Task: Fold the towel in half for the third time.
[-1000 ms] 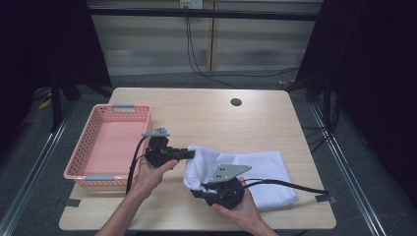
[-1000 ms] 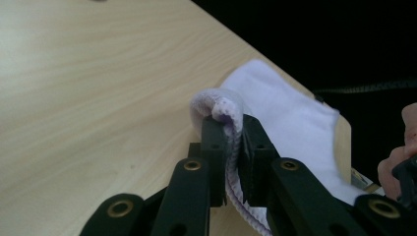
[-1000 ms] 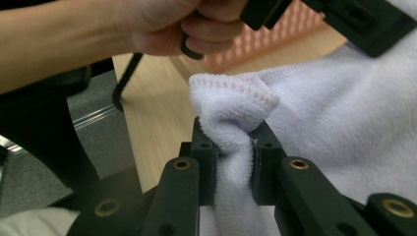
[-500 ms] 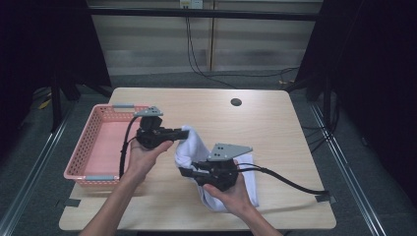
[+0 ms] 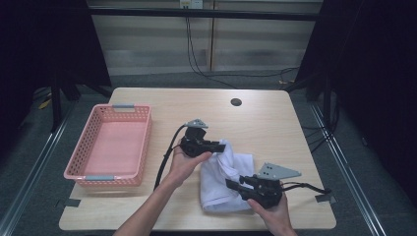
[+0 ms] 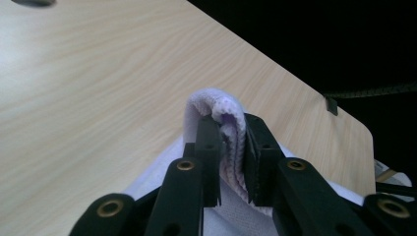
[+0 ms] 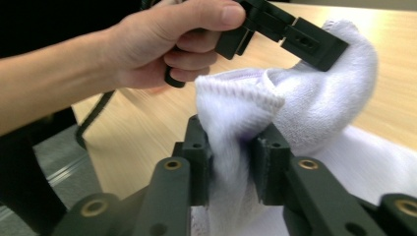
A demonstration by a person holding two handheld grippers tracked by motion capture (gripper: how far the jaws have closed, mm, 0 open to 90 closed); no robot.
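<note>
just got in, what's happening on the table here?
A person is folding a white towel with a handheld tool in each hand. The left tool pinches a bunched fold at the towel's far edge, and the right tool grips the near edge; both sets of jaws have just been easing open with the cloth between them. The towel lies folded over itself on the wooden table. A pink basket sits to the left.

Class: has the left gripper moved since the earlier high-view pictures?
Yes. The left gripper, pinching the white towel, has shifted away from the pink basket, rightward and nearer the person.
</note>
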